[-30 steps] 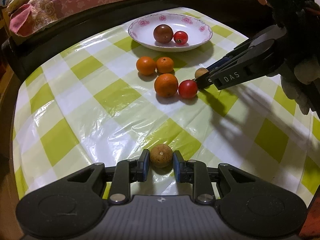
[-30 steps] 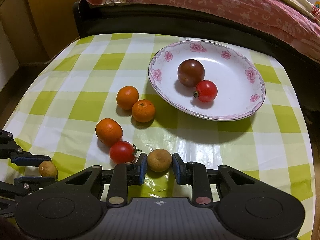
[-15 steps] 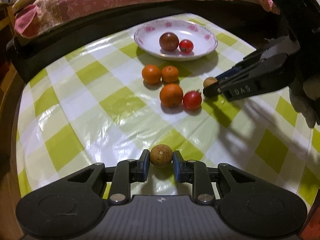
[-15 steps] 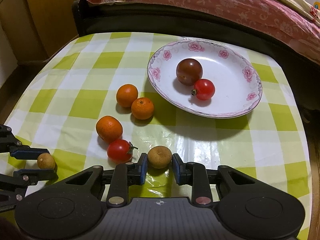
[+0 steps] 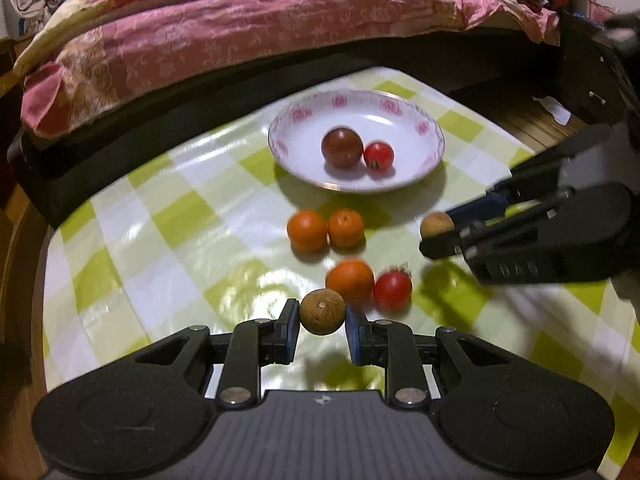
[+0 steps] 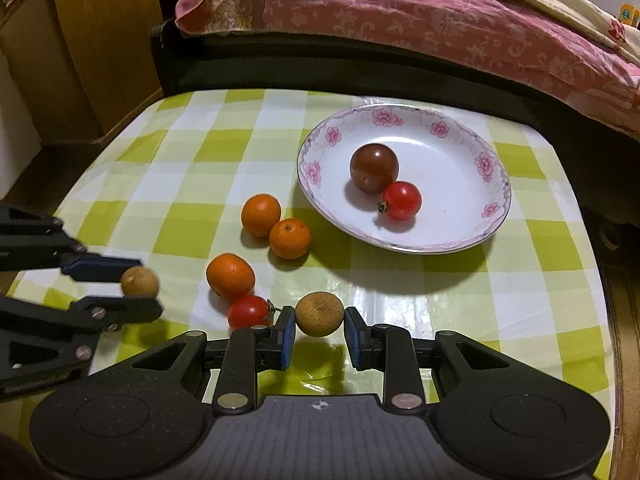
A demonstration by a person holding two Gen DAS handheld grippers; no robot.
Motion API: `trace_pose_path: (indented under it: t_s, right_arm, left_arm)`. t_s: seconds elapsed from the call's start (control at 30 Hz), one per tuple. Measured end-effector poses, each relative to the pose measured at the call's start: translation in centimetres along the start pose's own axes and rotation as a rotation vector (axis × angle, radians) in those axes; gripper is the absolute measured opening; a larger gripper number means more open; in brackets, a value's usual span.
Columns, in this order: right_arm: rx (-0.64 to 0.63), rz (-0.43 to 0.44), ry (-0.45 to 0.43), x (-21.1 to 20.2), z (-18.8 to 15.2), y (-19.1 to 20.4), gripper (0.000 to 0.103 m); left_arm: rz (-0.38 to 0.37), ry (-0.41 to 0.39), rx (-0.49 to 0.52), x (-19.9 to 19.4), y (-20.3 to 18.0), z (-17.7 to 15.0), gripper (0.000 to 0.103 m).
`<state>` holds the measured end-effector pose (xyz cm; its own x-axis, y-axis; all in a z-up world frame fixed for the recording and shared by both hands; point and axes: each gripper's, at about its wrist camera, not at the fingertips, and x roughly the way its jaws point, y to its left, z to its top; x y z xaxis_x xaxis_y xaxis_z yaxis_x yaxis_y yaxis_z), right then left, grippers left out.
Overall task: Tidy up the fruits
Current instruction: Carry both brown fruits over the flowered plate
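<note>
Left wrist view: our left tongs (image 5: 322,322) grasp a brown fruit (image 5: 322,311) at lower centre, raised above the desk (image 5: 120,216). The plate (image 5: 400,128) sits at upper centre.

Right wrist view: our right tongs (image 6: 319,326) grasp a second brown fruit (image 6: 319,314) at lower centre; three oranges (image 6: 261,215) lie left of centre.

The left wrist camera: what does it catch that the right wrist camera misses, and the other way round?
Only the left view shows the right gripper from the side, with its brown fruit. Only the right view shows the wooden cabinet and the left gripper from the side. Both show the floral plate holding a dark tomato and a red tomato, three oranges and another red tomato on the checked tablecloth, and the pink bedding.
</note>
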<state>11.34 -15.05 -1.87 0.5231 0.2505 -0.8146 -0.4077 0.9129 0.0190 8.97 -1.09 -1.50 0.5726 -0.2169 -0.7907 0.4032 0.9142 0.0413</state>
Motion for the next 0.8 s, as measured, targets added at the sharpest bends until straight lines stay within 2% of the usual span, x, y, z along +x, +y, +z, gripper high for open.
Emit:
trace_pose_path:
  t_s: [0.5, 0.8]
  right_arm:
    - [0.071, -0.033, -0.068, -0.6, 2.7, -2.6, 0.023]
    - [0.132, -0.070, -0.077, 1.0, 3.8, -5.0, 0.023]
  left_arm:
    - [-0.001, -0.073, 0.035, 2.5, -0.7, 6.7, 0.032]
    - [0.002, -0.079, 0.054, 4.9, -0.7, 8.5, 0.032]
